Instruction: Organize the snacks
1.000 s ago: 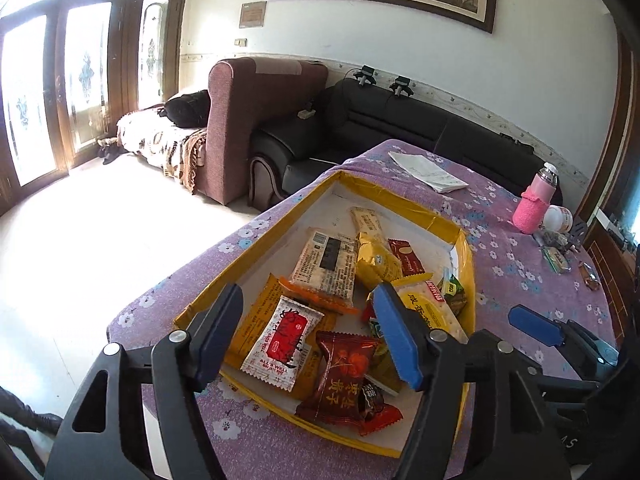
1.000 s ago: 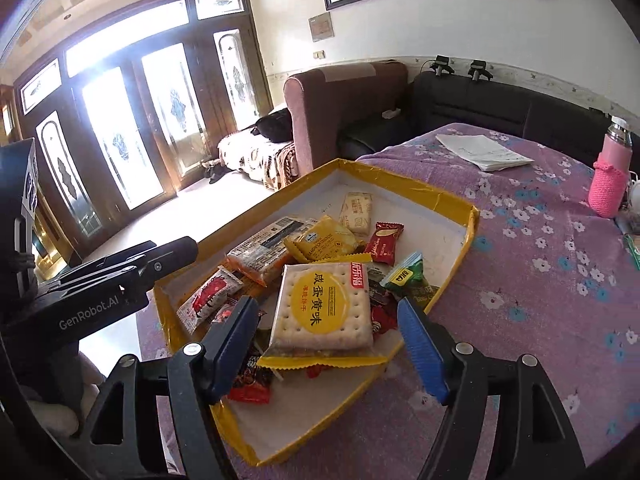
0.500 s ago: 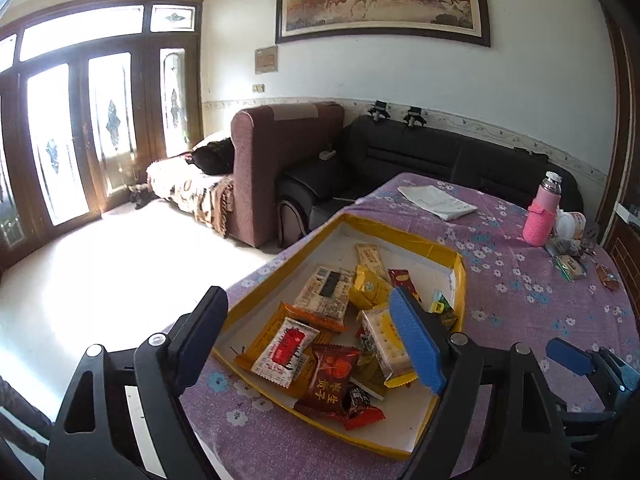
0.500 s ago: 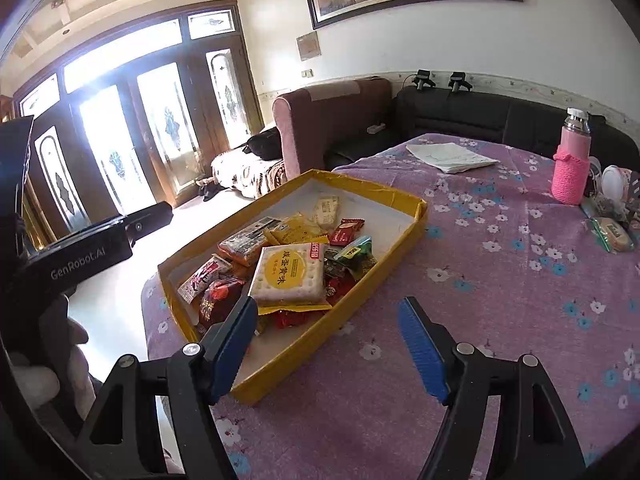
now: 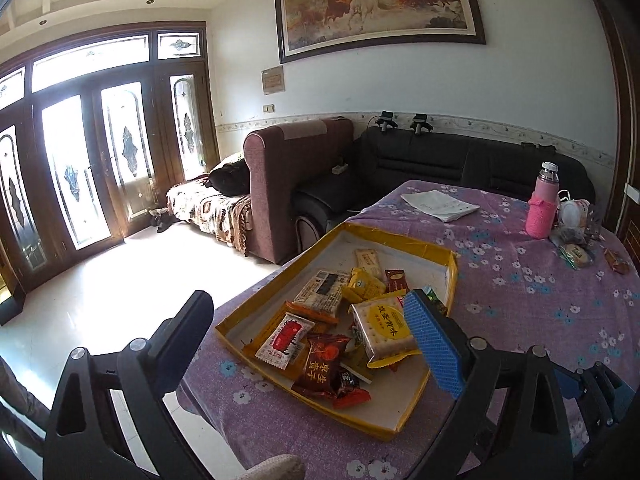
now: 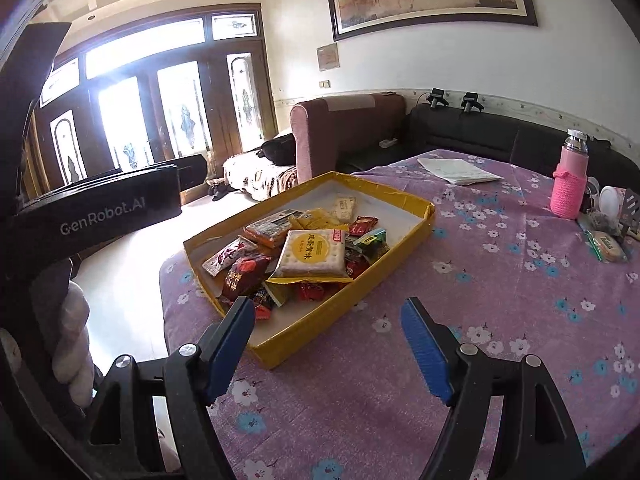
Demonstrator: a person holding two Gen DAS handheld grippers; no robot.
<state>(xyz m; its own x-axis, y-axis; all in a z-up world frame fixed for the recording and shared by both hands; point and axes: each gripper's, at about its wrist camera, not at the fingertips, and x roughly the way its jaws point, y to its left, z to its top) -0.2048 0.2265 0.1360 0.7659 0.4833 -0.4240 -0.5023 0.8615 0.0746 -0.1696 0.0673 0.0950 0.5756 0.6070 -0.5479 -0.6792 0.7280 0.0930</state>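
Observation:
A shallow yellow cardboard tray (image 5: 452, 280) (image 6: 404, 248) lies on the purple flowered tablecloth and holds several snack packets. A large cracker pack with a yellow round label (image 5: 384, 330) (image 6: 314, 250) lies on top of the pile. A dark red packet (image 5: 320, 364) and a red-and-white packet (image 5: 285, 338) lie at the tray's near end. My left gripper (image 5: 312, 346) is open and empty, held above and short of the tray's near corner. My right gripper (image 6: 330, 344) is open and empty, above the cloth by the tray's near right edge.
A pink bottle (image 5: 542, 210) (image 6: 570, 184), a folded paper (image 5: 440, 205) (image 6: 460, 170) and small items (image 6: 606, 240) sit at the table's far side. A maroon armchair (image 5: 296, 172) and a black sofa (image 5: 460, 164) stand beyond the table. The floor drops away left of the table edge.
Both grippers have pulled back and up from the tray, still open. The tray and snacks look smaller and farther away. The cracker pack lies in the tray.

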